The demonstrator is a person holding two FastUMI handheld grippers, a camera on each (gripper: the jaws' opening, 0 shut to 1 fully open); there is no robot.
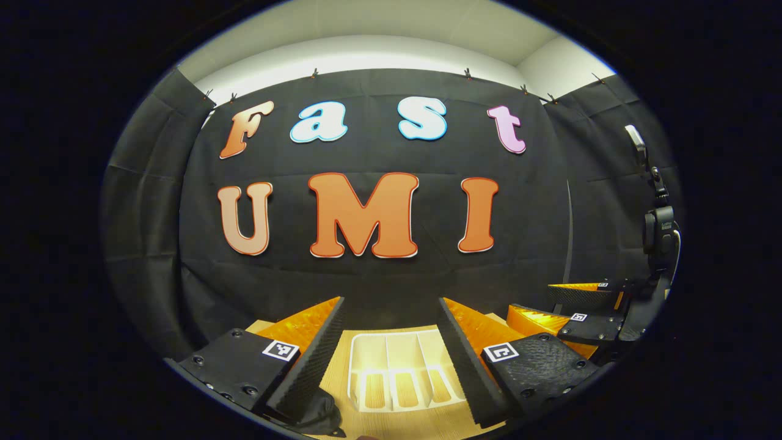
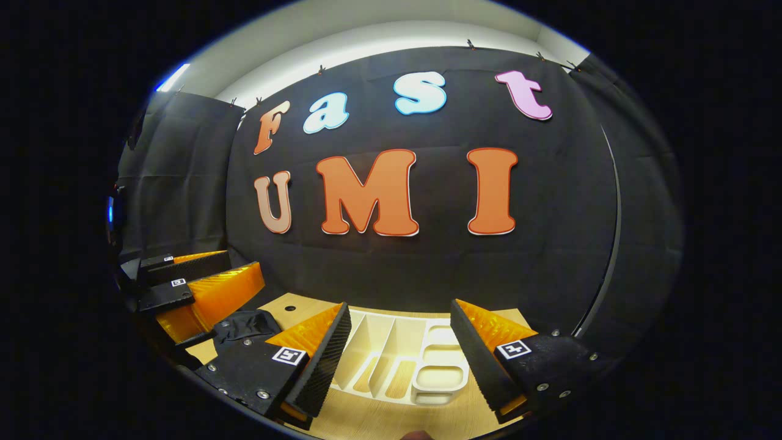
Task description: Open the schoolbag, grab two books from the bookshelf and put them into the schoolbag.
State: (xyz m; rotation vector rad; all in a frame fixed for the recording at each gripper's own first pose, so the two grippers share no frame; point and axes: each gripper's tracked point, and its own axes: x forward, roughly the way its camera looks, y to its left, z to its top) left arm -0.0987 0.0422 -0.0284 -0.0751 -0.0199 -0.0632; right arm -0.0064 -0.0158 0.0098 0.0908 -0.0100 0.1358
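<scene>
Both grippers are held above the desk (image 1: 421,425), fingers spread wide, nothing gripped: left gripper (image 1: 391,360), right gripper (image 2: 397,360). White bookshelf (image 1: 397,366) is seen lying between them; black schoolbag (image 2: 244,327) sits left of it.

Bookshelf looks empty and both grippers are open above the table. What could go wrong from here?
1. The white bookshelf shows bare slots, table wood visible through its cutouts. No books visible, so a grab may close on nothing.
2. The schoolbag is only a dark fabric edge at the table's left side; its zipper is not visible, so opening may fumble.
3. The left gripper and right gripper, both open, hover close together and could collide over the bookshelf.
</scene>
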